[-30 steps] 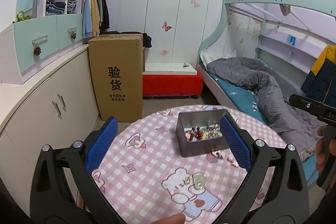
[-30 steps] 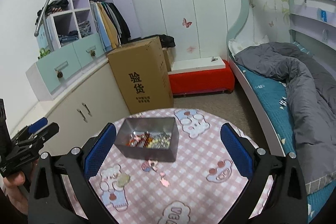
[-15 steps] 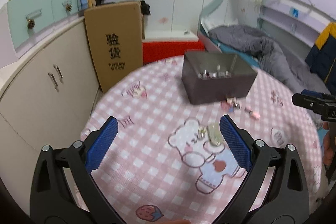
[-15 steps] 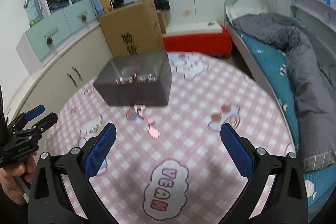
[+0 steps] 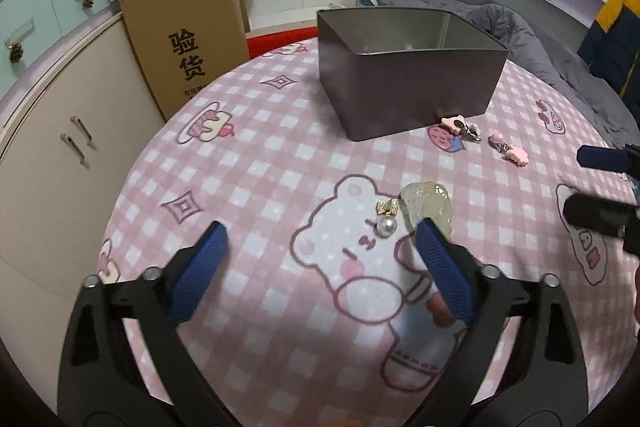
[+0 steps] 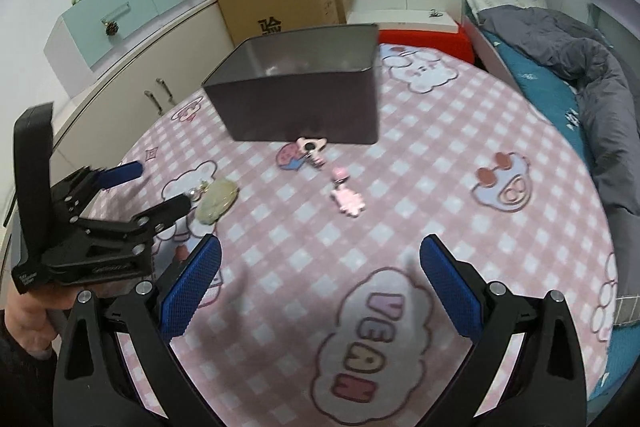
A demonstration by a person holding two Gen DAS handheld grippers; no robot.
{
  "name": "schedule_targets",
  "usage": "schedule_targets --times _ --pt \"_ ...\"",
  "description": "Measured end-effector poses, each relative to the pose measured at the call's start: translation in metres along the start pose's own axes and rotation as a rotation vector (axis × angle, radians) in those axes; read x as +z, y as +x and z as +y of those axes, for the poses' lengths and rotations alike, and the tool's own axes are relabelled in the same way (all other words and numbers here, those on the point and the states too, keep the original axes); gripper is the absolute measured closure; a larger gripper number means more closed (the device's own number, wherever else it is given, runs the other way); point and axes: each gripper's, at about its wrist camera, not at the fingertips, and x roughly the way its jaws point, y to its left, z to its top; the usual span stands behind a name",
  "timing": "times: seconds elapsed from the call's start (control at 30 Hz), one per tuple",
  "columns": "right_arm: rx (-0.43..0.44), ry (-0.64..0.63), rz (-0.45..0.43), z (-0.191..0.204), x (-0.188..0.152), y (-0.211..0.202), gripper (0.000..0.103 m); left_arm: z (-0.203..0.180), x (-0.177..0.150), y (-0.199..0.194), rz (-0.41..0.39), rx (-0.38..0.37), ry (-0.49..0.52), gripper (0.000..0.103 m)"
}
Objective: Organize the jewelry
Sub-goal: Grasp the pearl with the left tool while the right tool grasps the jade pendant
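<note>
A dark grey metal box (image 5: 408, 71) stands on the round table with the pink checked cloth (image 5: 280, 187); it also shows in the right wrist view (image 6: 304, 95). A pearl earring (image 5: 386, 223) and a pale green pendant (image 5: 428, 203) lie just ahead of my open left gripper (image 5: 320, 259), close to its right finger. Pink clips (image 6: 348, 201) and a charm (image 6: 312, 149) lie in front of the box. My right gripper (image 6: 318, 275) is open and empty, low over the cloth. The left gripper shows in the right wrist view (image 6: 154, 191).
A tall cardboard box (image 5: 188, 39) stands behind the table by cream cabinets (image 5: 52, 131). A bed with a grey duvet (image 6: 580, 67) lies to the right, a red bench (image 6: 424, 39) behind the box.
Both grippers have dropped toward the table and moved closer to the jewelry. The earring and pendant now sit near the left gripper's right finger. Both stay open.
</note>
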Motion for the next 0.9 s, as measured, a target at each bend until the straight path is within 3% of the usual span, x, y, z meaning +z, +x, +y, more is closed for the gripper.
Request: schedule_targets --times 0.03,0.1,0.13,0.2,0.27,0.4,0.5,0.7,0.77,0.83,0.9 --pt "0.003 -0.002 0.003 0.002 -0.001 0.001 0.007 0.0 0.001 0.003 0.012 -0.007 0.002 0.032" --pt "0.008 -0.008 0.009 0.005 -0.001 0.004 0.007 -0.001 0.003 0.008 0.027 -0.042 0.007 0.045" --pt "0.013 -0.013 0.012 0.008 -0.001 0.004 0.007 -0.002 0.003 0.007 0.022 -0.053 0.01 0.062" --pt "0.018 -0.024 0.017 0.013 -0.001 0.008 0.007 -0.005 0.002 0.006 0.018 -0.077 0.023 0.074" --pt "0.028 -0.033 0.02 0.018 0.0 0.012 0.007 -0.006 0.001 0.004 0.016 -0.105 0.024 0.093" --pt "0.052 -0.075 0.035 0.037 0.004 0.028 0.008 0.005 0.0 0.004 0.017 -0.162 -0.034 0.093" --pt "0.072 -0.105 0.046 0.052 0.01 0.041 0.011 0.011 -0.003 0.0 0.013 -0.159 -0.046 0.093" --pt "0.058 -0.159 0.051 0.072 0.018 0.063 0.027 0.023 -0.008 -0.008 0.008 -0.143 -0.069 0.093" --pt "0.027 -0.211 0.041 0.08 0.019 0.068 0.051 0.027 -0.009 -0.011 0.005 -0.14 -0.077 0.093" --pt "0.011 -0.245 0.036 0.084 0.018 0.068 0.068 0.03 -0.01 -0.014 0.0 -0.138 -0.088 0.093" --pt "0.028 -0.242 0.041 0.083 0.018 0.067 0.069 0.032 -0.011 -0.017 -0.008 -0.14 -0.094 0.093"
